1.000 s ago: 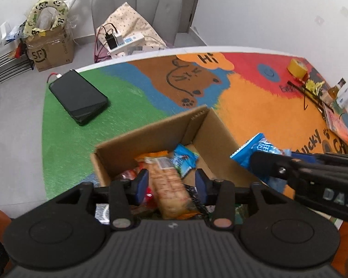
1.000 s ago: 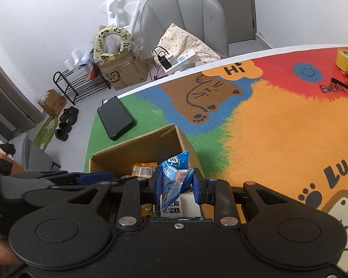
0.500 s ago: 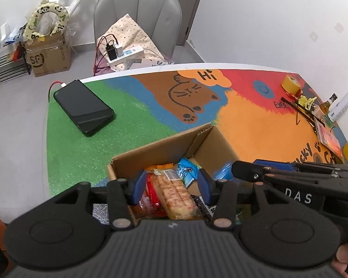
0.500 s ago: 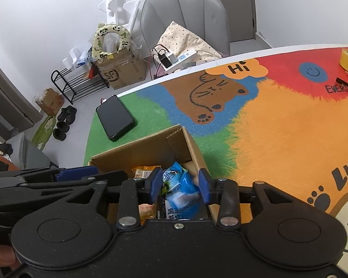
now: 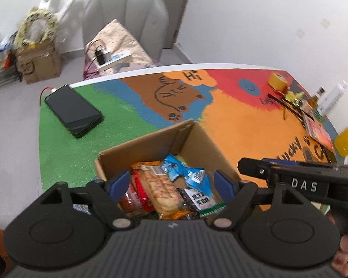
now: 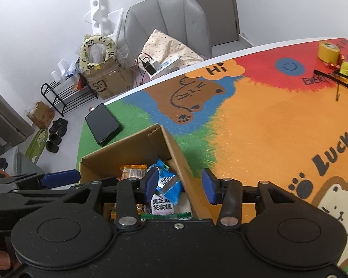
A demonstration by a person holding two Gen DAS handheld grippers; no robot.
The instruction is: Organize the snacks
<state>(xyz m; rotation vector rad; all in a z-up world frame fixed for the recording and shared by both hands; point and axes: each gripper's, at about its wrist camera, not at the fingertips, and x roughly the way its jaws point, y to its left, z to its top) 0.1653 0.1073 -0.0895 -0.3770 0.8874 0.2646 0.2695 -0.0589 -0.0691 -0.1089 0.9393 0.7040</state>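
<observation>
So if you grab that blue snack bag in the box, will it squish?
Probably. The blue snack bag looks like thin, crinkled film, so likely floppy and light. Its glossy wrapper might slip between pads. It lies loosely atop other packets in the cardboard box.

Both tools' snack packets [image 5: 160, 186] released

A black phone [image 5: 73, 110] lies on the desk's [image 5: 241, 125] green patch (screen dark); a yellow tape roll [image 6: 329, 50] sits far across; a grey chair [image 6: 167, 20] holds a dotted cushion [image 6: 166, 46].
</observation>
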